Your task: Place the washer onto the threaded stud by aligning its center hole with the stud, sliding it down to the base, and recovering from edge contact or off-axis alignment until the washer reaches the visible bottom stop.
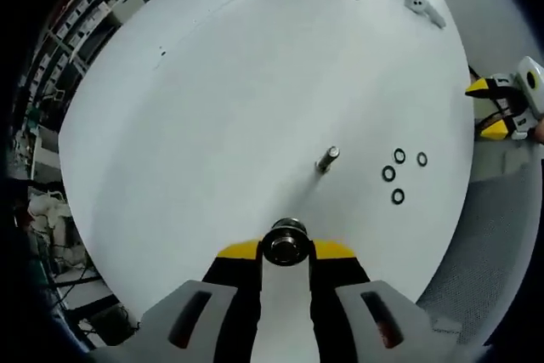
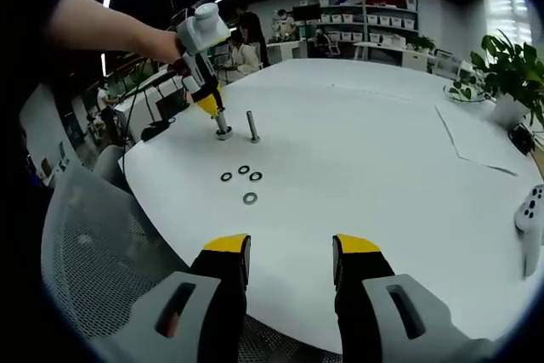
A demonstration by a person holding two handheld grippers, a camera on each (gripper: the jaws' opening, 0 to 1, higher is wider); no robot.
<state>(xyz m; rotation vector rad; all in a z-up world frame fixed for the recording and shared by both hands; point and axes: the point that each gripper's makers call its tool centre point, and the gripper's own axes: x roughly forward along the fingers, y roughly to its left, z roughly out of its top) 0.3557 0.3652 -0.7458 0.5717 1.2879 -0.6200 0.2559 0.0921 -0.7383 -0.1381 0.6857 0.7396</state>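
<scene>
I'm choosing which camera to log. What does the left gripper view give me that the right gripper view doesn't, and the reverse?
Left gripper view adds: a close look at the left gripper shut on a round metal part. Right gripper view adds: the right gripper seen along its open, empty jaws, a person's arm and a potted plant. Shared: the upright stud, bare, four loose washers lying beside it, and the white table.

Four washers flat on table, threaded stud upright nearby
</scene>
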